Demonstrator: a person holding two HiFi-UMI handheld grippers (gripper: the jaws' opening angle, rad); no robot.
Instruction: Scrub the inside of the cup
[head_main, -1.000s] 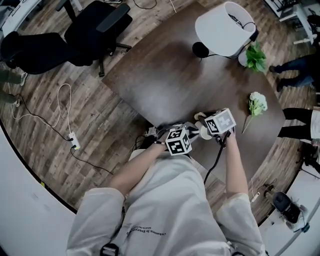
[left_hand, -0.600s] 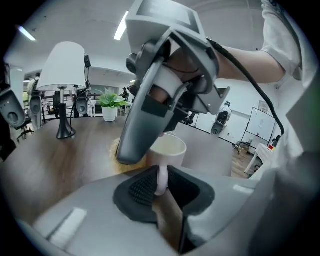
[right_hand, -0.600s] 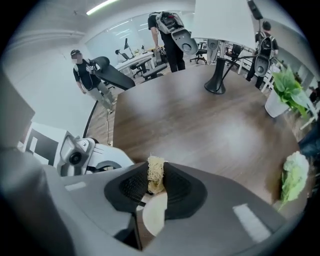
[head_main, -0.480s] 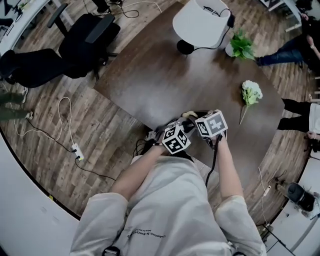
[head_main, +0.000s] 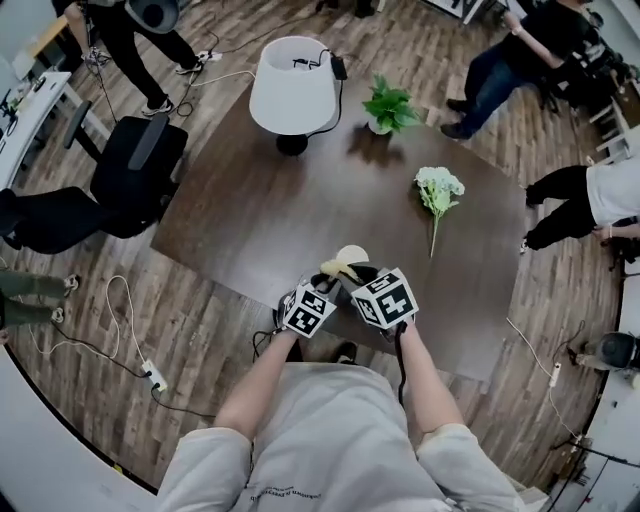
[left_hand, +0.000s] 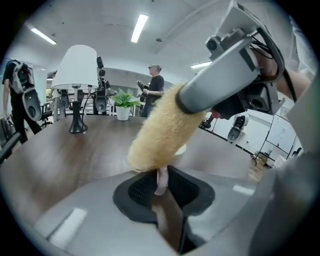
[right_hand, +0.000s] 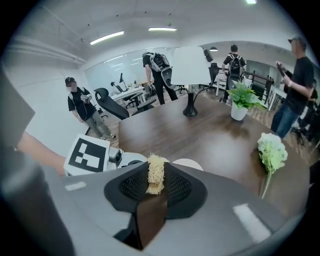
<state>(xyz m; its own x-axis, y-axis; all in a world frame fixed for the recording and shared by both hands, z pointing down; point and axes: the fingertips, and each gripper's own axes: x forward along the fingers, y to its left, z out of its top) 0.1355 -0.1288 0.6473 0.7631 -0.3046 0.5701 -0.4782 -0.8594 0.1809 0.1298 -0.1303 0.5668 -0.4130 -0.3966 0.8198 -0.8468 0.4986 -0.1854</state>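
Note:
A cream cup stands near the front edge of the dark table; its pale rim shows behind the scrubber. My left gripper is shut on a thin pale part of the cup, handle or rim, I cannot tell which. A fuzzy yellow scrubber is held from the right by my right gripper, whose jaws are shut on it. The scrubber's lower end hangs at the cup, which mostly hides behind it. The cup's rim lies just beyond the right jaws.
A white lamp and a potted plant stand at the table's far side. A white flower lies to the right. A black office chair is left of the table. Several people stand around the room.
The head view has swung, so more of the table, the lamp and the plant show. Both grippers stay close together at the near edge, still shut on the cup and scrubber.

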